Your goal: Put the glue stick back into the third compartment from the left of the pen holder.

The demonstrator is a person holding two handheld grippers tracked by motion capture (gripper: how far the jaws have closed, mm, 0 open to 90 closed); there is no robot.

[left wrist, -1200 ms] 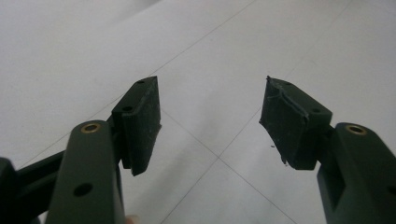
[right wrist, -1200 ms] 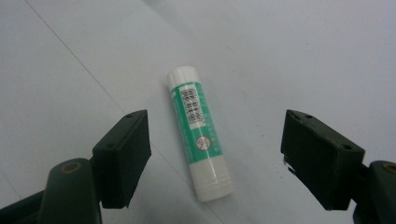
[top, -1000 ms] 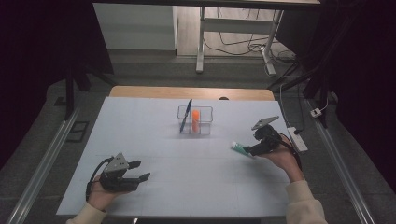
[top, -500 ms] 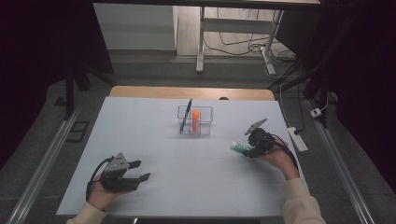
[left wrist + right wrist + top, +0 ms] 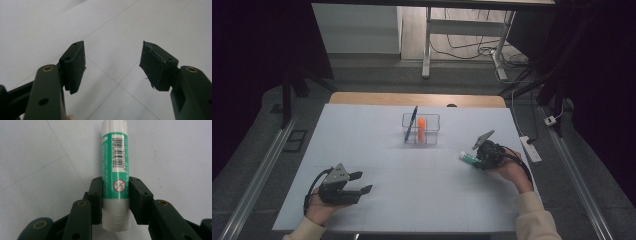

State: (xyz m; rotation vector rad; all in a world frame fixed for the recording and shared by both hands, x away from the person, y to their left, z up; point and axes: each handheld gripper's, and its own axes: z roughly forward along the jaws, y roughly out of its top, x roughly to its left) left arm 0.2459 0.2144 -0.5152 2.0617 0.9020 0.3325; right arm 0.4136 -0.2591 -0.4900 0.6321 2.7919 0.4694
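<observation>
From above, my right gripper [image 5: 477, 159] sits right of and nearer me than the clear tray [image 5: 421, 129], clamped on the green glue stick [image 5: 468, 158], which lies on the white table [image 5: 412, 175]. My left gripper [image 5: 362, 183] rests far to the tray's near left, jaws apart, holding nothing. In the left gripper view, its pads [image 5: 75, 65] gape over bare table. In the right gripper view, both pads [image 5: 96, 197] press the glue stick's [image 5: 115, 170] lower end.

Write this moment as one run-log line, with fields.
right gripper: just closed on glue stick | left gripper: open, idle | tray: pen, orange item
</observation>
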